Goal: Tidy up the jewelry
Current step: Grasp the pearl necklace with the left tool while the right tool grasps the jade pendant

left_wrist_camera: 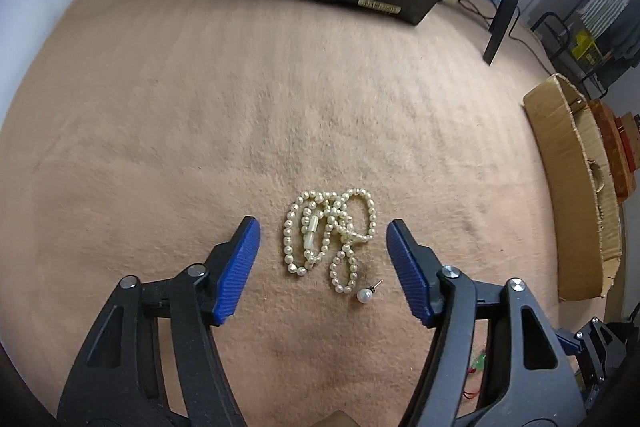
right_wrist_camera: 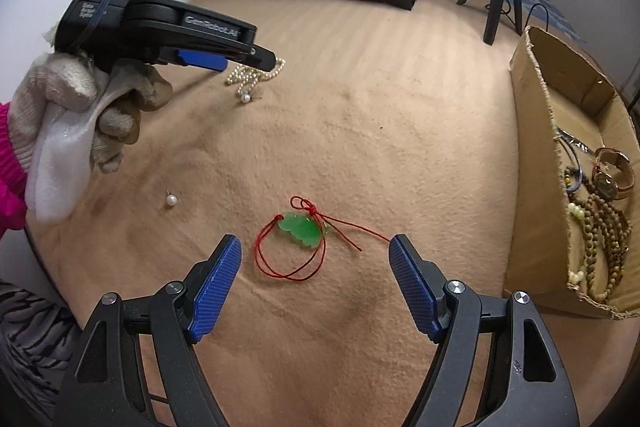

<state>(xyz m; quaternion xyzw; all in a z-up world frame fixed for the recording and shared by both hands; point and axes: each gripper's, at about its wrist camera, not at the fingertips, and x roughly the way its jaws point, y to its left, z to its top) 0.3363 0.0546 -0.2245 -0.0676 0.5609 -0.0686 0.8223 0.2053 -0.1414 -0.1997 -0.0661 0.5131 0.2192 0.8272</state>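
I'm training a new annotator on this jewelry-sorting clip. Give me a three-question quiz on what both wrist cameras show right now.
1. True or false: the left gripper is shut on the pearl necklace.
2. What lies in front of the right gripper? A) a watch B) a green pendant on a red cord C) a ring
3. Fill in: the wooden bead strands and the watch lie inside the ____.

Key
1. False: it is open, with the necklace lying on the blanket between the fingers.
2. B, the green pendant.
3. cardboard box.
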